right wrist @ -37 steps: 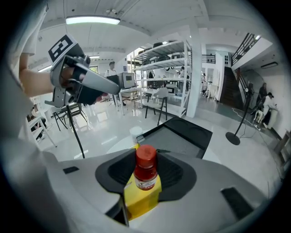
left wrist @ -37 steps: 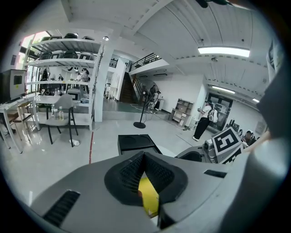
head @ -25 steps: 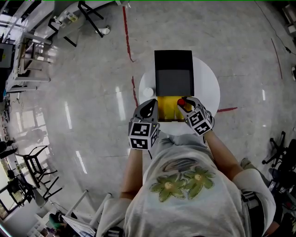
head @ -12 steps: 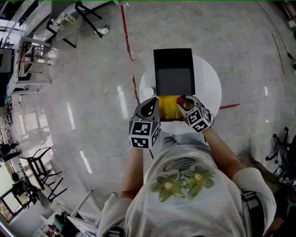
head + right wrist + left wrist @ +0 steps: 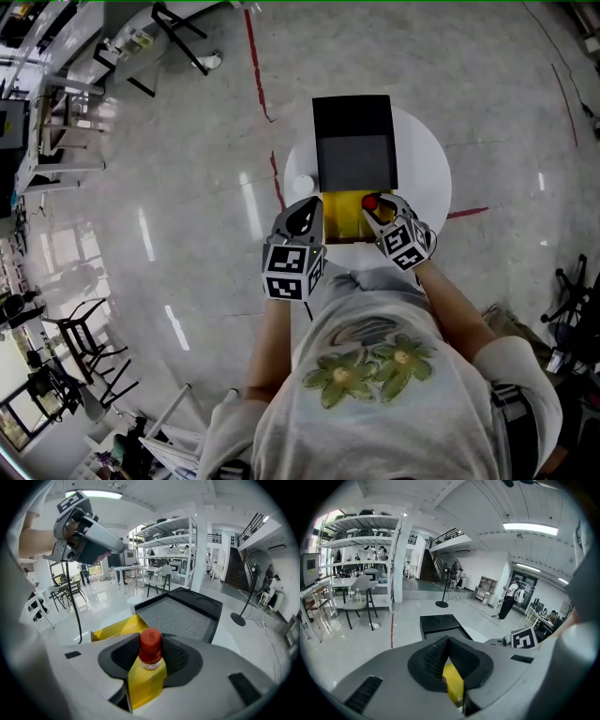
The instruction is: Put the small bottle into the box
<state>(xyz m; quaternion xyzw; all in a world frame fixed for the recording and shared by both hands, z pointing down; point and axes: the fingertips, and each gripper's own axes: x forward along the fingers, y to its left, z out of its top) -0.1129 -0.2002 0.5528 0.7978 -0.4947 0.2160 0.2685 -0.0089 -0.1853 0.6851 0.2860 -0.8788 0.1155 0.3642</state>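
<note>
Right hand-held gripper (image 5: 373, 212) grips small bottle (image 5: 151, 649), poised over near right corner of open yellow box (image 5: 339, 220). Left hand-held gripper (image 5: 302, 217) closed, just beside box's left wall. Remaining: lower, release.

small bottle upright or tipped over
Upright: the small bottle stands red cap up, gripped in the right tool over the yellow box.

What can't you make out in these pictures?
- Bottle below its label: right gripper view, hidden by the jaws of the right gripper.
- Box floor: head view, partly covered by the left gripper and right gripper.
- White thing on the table: head view, too small to name.
</note>
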